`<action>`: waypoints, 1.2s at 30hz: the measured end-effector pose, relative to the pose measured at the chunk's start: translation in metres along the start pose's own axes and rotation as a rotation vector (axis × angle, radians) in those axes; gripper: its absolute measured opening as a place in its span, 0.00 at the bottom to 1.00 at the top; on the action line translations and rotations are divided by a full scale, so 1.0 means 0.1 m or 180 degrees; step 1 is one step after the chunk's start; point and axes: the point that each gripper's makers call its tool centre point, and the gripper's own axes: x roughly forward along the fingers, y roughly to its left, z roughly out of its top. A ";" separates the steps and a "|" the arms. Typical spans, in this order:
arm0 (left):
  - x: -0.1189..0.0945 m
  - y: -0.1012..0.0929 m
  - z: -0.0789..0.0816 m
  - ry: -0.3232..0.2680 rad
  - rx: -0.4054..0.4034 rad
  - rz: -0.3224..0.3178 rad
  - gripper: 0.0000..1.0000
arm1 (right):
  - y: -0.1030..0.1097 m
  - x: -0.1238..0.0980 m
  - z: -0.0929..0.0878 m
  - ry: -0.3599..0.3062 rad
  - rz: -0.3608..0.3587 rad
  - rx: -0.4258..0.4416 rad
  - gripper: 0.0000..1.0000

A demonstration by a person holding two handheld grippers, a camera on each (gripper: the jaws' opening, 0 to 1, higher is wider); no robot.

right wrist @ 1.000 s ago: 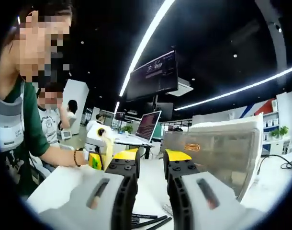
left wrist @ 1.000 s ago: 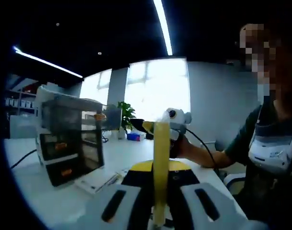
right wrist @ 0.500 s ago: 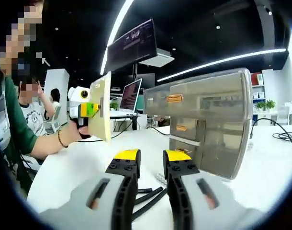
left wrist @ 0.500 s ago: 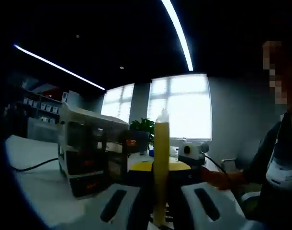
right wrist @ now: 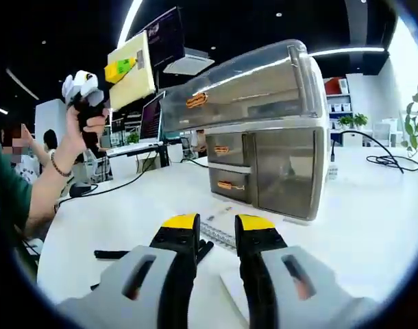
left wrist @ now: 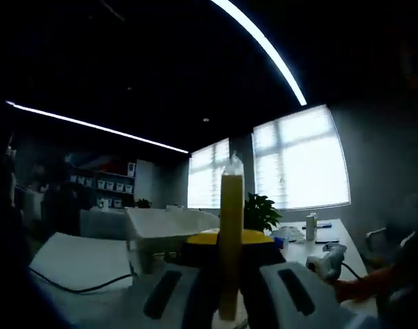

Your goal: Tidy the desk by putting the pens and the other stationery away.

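My left gripper (left wrist: 227, 241) is shut on a flat yellow pad (left wrist: 229, 219), seen edge-on between its jaws. In the right gripper view the same pad (right wrist: 131, 67) is held high at the upper left by the left gripper (right wrist: 116, 81) in a person's hand (right wrist: 82, 120). My right gripper (right wrist: 217, 225) hovers low over the white desk (right wrist: 360, 226), jaws a little apart with nothing between them. Black pens (right wrist: 120, 254) lie on the desk just left of its jaws. A metal strip (right wrist: 219, 234) lies just ahead of them. A grey drawer organiser (right wrist: 264, 137) stands beyond.
The organiser has orange handles and takes up the middle right of the right gripper view. A black cable (right wrist: 390, 161) runs behind it. A white sheet (right wrist: 231, 291) lies under the right jaw. A laptop (right wrist: 152, 113) and other desks stand far left. A cable (left wrist: 79, 286) crosses the desk.
The left gripper has risen with the yellow pad, its view tilting up towards the ceiling. The right gripper's view has come down nearer the desk, the pens and the organiser.
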 end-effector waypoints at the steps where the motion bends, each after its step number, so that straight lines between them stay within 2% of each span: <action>1: 0.03 0.07 0.05 -0.0029 0.0078 0.0068 0.09 | 0.02 0.00 0.02 -0.0010 0.0013 -0.0043 0.24; 2: 0.07 0.13 0.09 -0.0052 0.0132 0.0130 0.09 | 0.02 0.00 0.04 -0.0027 0.0014 -0.0082 0.24; 4: 0.15 0.23 0.12 0.0017 0.0087 0.0163 0.09 | 0.02 -0.02 0.08 -0.0064 0.0001 -0.0109 0.24; 5: 0.19 0.26 0.09 0.0099 0.0045 0.0146 0.09 | 0.02 -0.02 0.10 -0.0105 0.0003 -0.0092 0.24; 7: 0.27 0.31 0.06 0.0145 0.0027 0.0188 0.09 | 0.04 -0.04 0.14 -0.0188 0.0039 -0.0028 0.24; 12: 0.47 0.50 0.03 0.0268 0.0506 0.0536 0.09 | 0.03 -0.04 0.18 -0.0211 0.0057 0.0026 0.24; 13: 0.51 0.52 0.00 0.0340 0.0565 0.0608 0.09 | 0.04 -0.04 0.18 -0.0209 0.0069 0.0030 0.24; 15: 0.62 0.60 -0.07 0.0498 0.0526 0.0744 0.09 | 0.06 -0.04 0.20 -0.0222 0.0096 0.0050 0.24; 17: 0.69 0.67 -0.22 0.0711 0.0389 0.0894 0.09 | 0.08 -0.05 0.23 -0.0246 0.0125 0.0056 0.24; 19: 0.72 0.71 -0.33 0.0833 0.0368 0.0972 0.09 | 0.09 -0.06 0.24 -0.0265 0.0133 0.0053 0.24; 22: 0.76 0.74 -0.37 0.0857 0.0465 0.1096 0.09 | 0.09 -0.05 0.24 -0.0263 0.0130 0.0049 0.24; 24: 0.76 0.73 -0.36 0.0924 0.0729 0.1135 0.09 | 0.08 -0.05 0.23 -0.0252 0.0131 0.0067 0.24; 25: 0.76 0.73 -0.35 0.0932 0.0781 0.1191 0.09 | 0.08 -0.04 0.22 -0.0239 0.0131 0.0078 0.24; 27: 0.80 0.72 -0.37 0.0974 0.0768 0.1204 0.09 | 0.07 -0.05 0.21 -0.0224 0.0125 0.0091 0.24; 31: 0.84 0.67 -0.40 0.1076 0.0584 0.1213 0.09 | 0.04 -0.06 0.24 -0.0260 0.0096 0.0104 0.24; 36: 0.87 0.62 -0.48 0.1204 0.0751 0.1237 0.10 | 0.02 -0.06 0.23 -0.0244 0.0093 0.0143 0.24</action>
